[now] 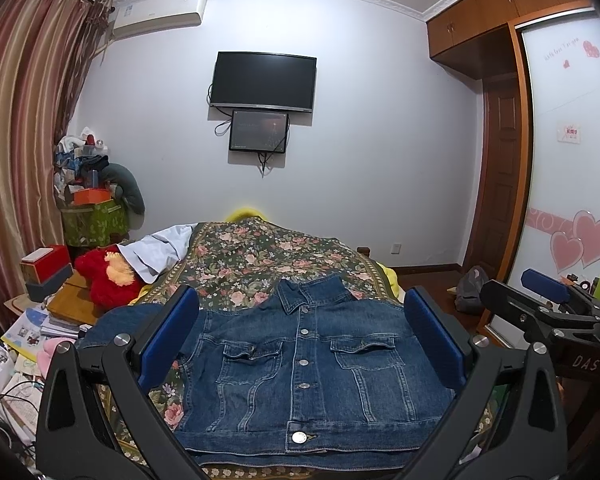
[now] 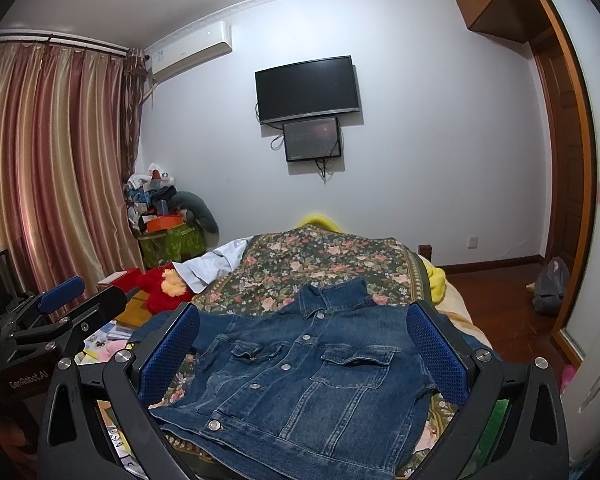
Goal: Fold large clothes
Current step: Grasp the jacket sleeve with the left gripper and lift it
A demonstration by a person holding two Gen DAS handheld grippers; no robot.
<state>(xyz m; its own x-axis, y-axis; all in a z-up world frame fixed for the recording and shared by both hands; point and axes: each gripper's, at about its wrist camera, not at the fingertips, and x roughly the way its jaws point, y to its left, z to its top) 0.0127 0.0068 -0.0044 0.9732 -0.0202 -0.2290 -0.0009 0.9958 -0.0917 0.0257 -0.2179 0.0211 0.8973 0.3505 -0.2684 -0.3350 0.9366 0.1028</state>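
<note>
A blue denim jacket lies front up and buttoned on the floral bedspread, collar toward the far wall. One sleeve spills off to the left. My left gripper hovers over the jacket's near hem, open wide, its blue pads either side of the body and holding nothing. My right gripper hovers the same way above the jacket, open and empty, slightly to its right. Each gripper shows in the other's view: the right one at the right edge, the left one at the left edge.
A red plush toy and a white cloth lie at the bed's left side. Books and clutter fill the floor on the left. A grey bag sits on the wood floor on the right, near the wardrobe.
</note>
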